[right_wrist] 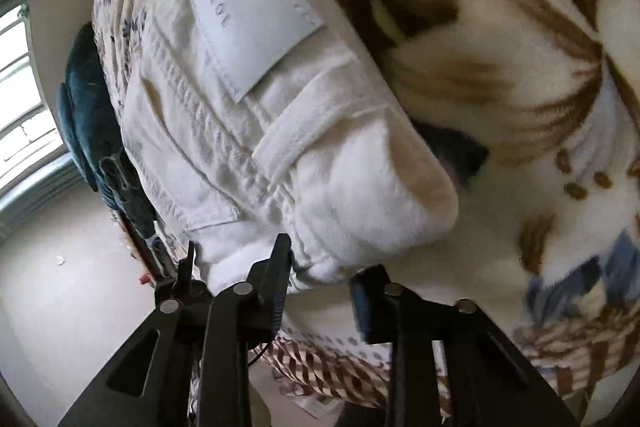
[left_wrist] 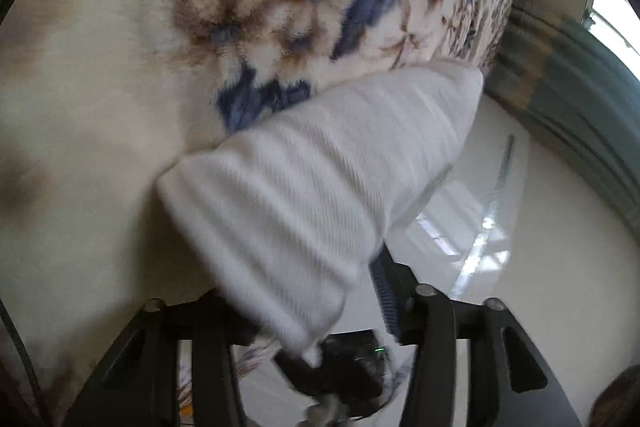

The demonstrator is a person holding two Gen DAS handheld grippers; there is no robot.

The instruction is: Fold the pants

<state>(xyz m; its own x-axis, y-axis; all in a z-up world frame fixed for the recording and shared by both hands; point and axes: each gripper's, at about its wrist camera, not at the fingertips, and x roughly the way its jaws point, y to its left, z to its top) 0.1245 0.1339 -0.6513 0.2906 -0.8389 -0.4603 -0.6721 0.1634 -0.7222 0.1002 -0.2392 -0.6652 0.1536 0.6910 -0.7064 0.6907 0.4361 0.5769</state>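
The white pants lie on a floral fleece blanket (left_wrist: 120, 87) at the bed's edge. In the left wrist view a folded leg (left_wrist: 320, 167) runs down toward my left gripper (left_wrist: 304, 291), and its end hangs between the jaws. It hides the left finger, and the right fingertip (left_wrist: 382, 267) stands just beside the cloth's edge without pressing, so this gripper is open. In the right wrist view the waist (right_wrist: 280, 147) shows a white label patch (right_wrist: 248, 23) and a belt loop. My right gripper (right_wrist: 324, 271) is shut on the waistband's corner.
A glossy pale floor (left_wrist: 540, 287) lies beyond the bed's edge, with a grey-green curtain (left_wrist: 580, 115) and a bright window (right_wrist: 20, 107) behind. A dark teal cloth (right_wrist: 88, 115) hangs by the bed. A brown checked fabric (right_wrist: 320, 371) sits below the right gripper.
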